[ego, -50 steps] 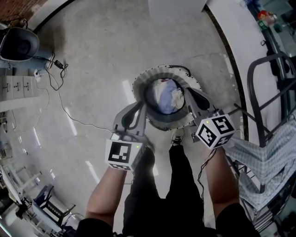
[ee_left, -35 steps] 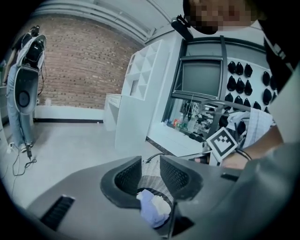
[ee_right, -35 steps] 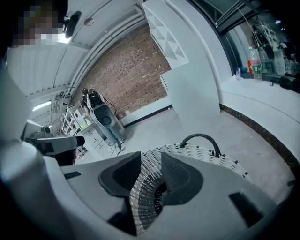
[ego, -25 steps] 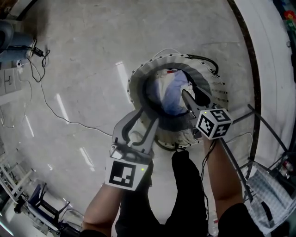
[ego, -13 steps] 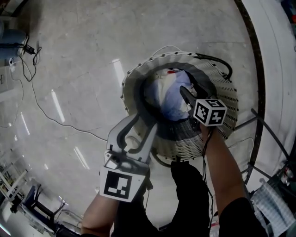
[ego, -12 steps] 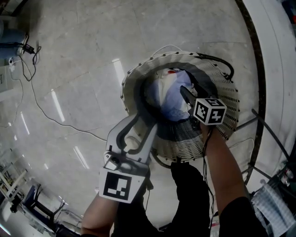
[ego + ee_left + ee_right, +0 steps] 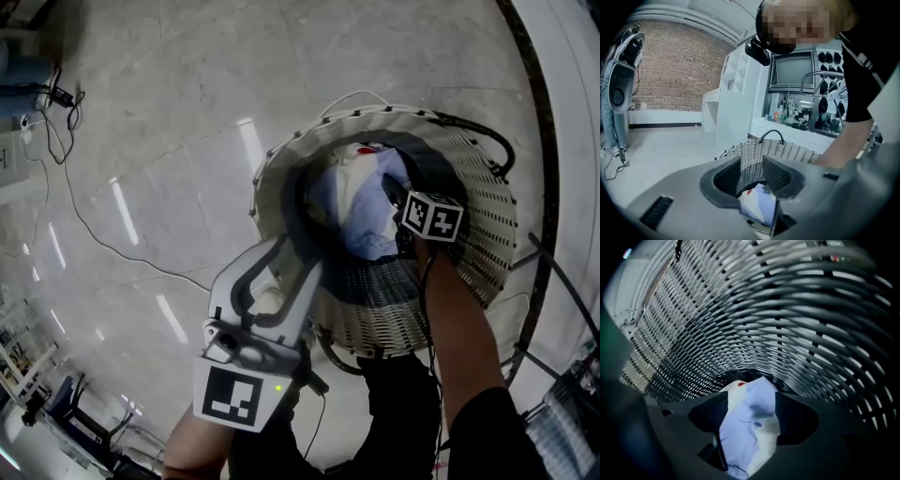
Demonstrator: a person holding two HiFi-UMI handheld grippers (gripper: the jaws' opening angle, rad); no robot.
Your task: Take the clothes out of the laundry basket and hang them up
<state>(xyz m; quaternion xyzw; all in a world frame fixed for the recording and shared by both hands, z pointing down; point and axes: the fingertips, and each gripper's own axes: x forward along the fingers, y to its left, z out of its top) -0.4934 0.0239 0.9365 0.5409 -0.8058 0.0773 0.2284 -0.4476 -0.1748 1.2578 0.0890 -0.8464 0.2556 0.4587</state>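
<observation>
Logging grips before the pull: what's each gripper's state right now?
Left gripper: open, empty.
Right gripper: open, jaws just opened wider, clothes between them, not gripped.

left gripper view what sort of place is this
Probably an indoor studio or lab rather than a home: brick wall, white shelving unit, pale smooth floor, a woven laundry basket.

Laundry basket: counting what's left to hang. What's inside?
Crumpled light-blue and white clothes, and the right tool, jaws just opened astride them, not gripping. Whatever lies underneath is covered.
</observation>
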